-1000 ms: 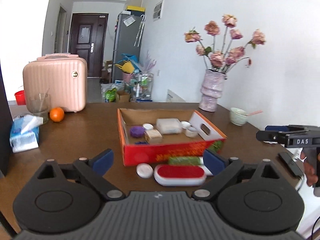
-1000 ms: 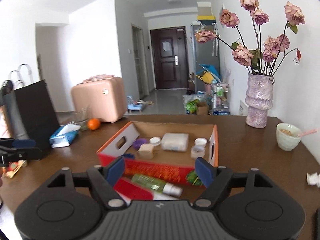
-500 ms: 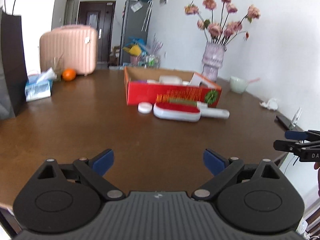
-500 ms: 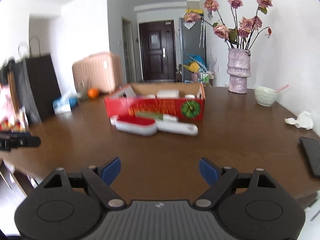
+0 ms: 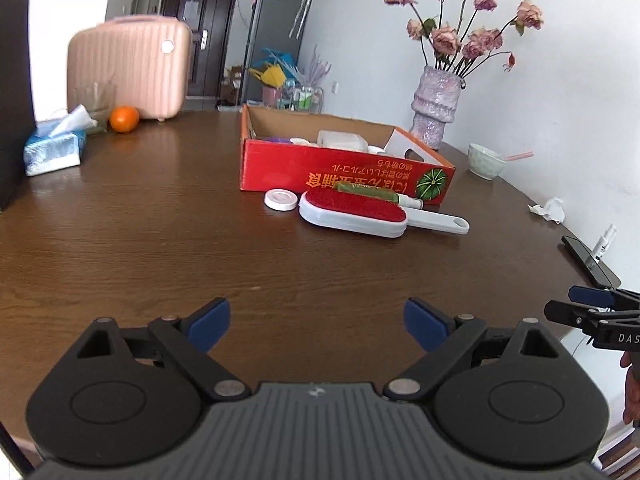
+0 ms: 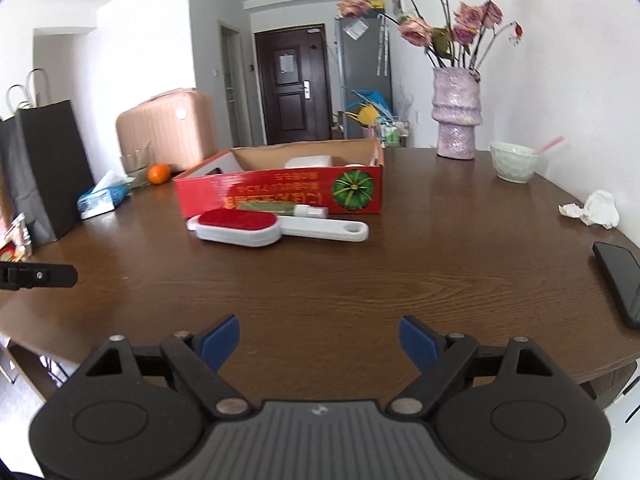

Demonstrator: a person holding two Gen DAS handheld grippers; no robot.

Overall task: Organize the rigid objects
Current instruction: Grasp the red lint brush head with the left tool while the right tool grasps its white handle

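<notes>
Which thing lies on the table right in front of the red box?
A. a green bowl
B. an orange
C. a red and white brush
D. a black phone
C: the red and white brush lies on the table just before the red box, beside a round white lid.

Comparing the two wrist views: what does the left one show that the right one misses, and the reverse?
Only the left wrist view shows the round white lid beside the brush, and the right tool at its edge.

Only the right wrist view shows the handles of the black bag and the whole phone.

Both show the red box, brush, green tube, orange, tissue pack, suitcase, vase, bowl and table. The left tool is closing on nothing.
</notes>
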